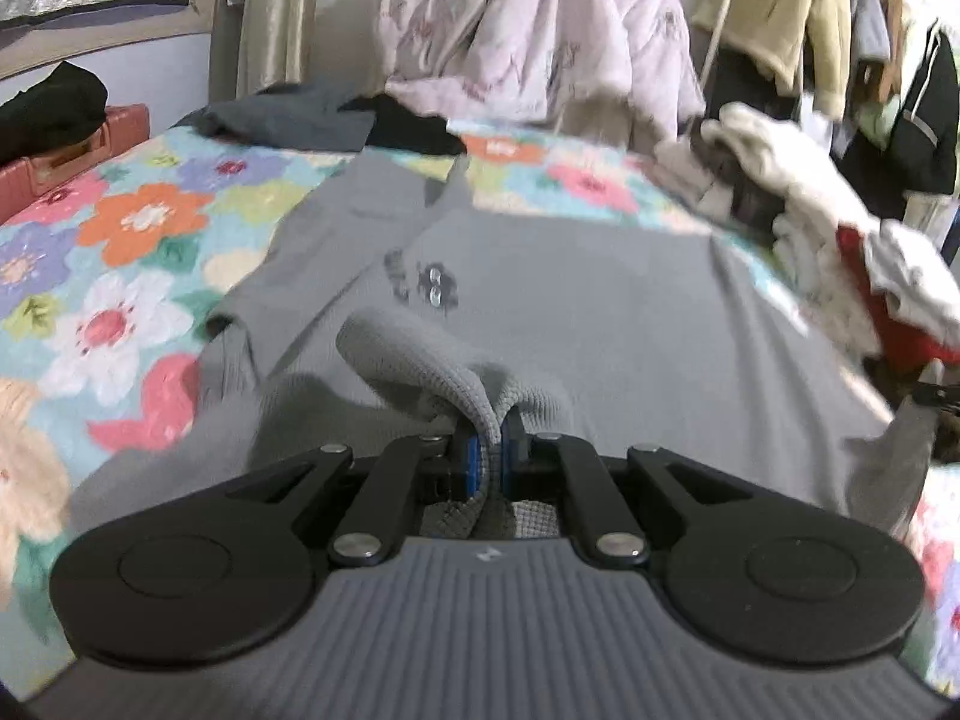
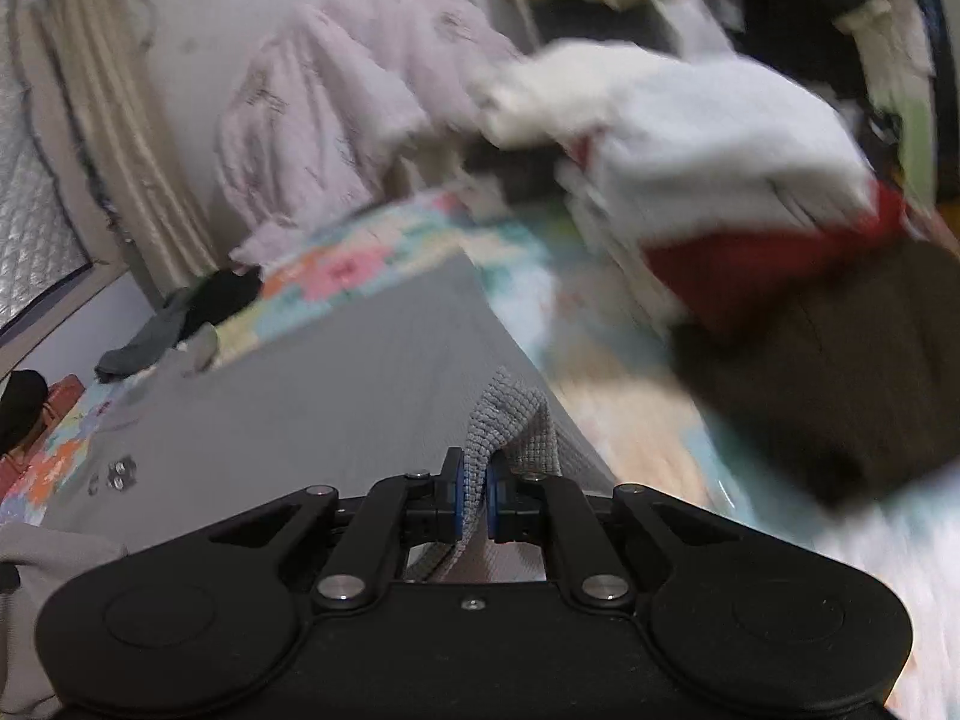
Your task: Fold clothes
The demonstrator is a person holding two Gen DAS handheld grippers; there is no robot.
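A grey knit sweater (image 1: 600, 312) with a small dark logo lies spread over the flowered bedspread (image 1: 120, 252). My left gripper (image 1: 489, 450) is shut on a bunched fold of its near ribbed hem, the cloth pinched between the blue pads. In the right wrist view the same grey sweater (image 2: 336, 378) stretches away to the left, and my right gripper (image 2: 474, 498) is shut on another raised piece of its knit edge. At the far right of the left wrist view, part of the other gripper (image 1: 936, 390) shows with grey cloth hanging from it.
A heap of white, red and brown clothes (image 2: 750, 228) sits on the bed to the right. A pale pink quilt (image 1: 528, 30) is bunched at the back. Dark garments (image 1: 336, 114) lie at the far edge of the bed, and a pink case (image 1: 66, 156) stands far left.
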